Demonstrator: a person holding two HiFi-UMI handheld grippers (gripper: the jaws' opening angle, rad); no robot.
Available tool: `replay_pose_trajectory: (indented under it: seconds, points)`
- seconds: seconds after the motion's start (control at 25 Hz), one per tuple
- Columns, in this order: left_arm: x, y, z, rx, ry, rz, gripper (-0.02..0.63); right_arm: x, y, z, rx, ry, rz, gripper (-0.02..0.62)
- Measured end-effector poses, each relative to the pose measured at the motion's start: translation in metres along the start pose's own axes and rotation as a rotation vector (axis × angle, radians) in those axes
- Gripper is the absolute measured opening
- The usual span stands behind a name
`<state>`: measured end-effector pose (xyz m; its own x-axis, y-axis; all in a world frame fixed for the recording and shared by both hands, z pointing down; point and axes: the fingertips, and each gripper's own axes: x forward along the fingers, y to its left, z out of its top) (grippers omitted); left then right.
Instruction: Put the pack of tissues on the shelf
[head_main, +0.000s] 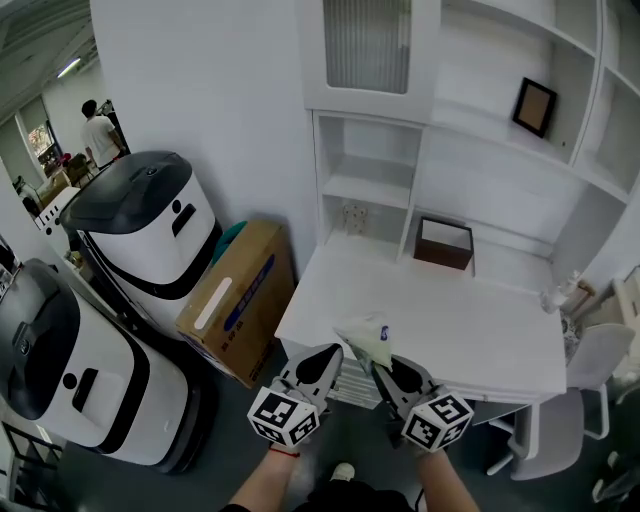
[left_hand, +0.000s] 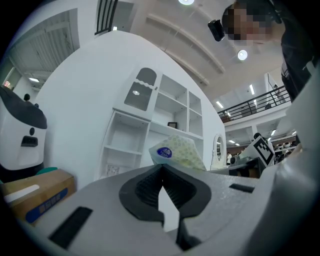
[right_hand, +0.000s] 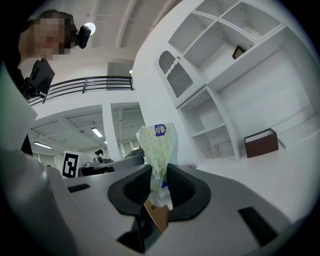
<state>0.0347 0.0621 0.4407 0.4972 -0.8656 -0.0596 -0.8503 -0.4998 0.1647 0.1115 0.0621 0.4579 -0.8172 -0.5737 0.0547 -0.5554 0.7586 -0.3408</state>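
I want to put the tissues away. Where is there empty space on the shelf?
The small shelf above-left of the box is bare, and so is the desk in front of the box. It gets crowded by the small things at the desk's right edge.

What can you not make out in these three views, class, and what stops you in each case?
Pack of tissues: lower end hidden between the fingers of the right gripper, right gripper view.
Blue label: print too small, all views.
Patterned thing under the lowest shelf board: too small to identify, head view.
Picture frame: what it holds is too small to tell, head view.
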Motion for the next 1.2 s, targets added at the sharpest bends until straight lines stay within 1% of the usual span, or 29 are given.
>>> replay_pose_trajectory:
  seconds: [0.2, 0.4, 0.68, 0.84, 1.2]
  points:
    - [0.018, 0.028, 0.002, 0.000, -0.004, 0.012, 0.006, 0.031, -0.013, 0.004, -0.001, 0.009, 0.009, 0.075]
    - [0.027, 0.048, 0.008, 0.003, -0.004, 0.030, 0.006, 0.054, -0.015, 0.013, -0.007, 0.003, 0.033, 0.074]
    - [0.047, 0.079, 0.014, 0.014, -0.007, 0.023, 0.006, 0.086, -0.026, 0.023, -0.008, -0.012, 0.026, 0.075]
    - [0.067, 0.105, 0.019, 0.018, -0.012, 0.007, 0.006, 0.112, -0.039, 0.031, -0.019, -0.021, -0.001, 0.075]
    - [0.131, 0.167, 0.040, 0.024, -0.002, -0.072, 0.006, 0.179, -0.082, 0.064, -0.009, -0.050, -0.079, 0.075]
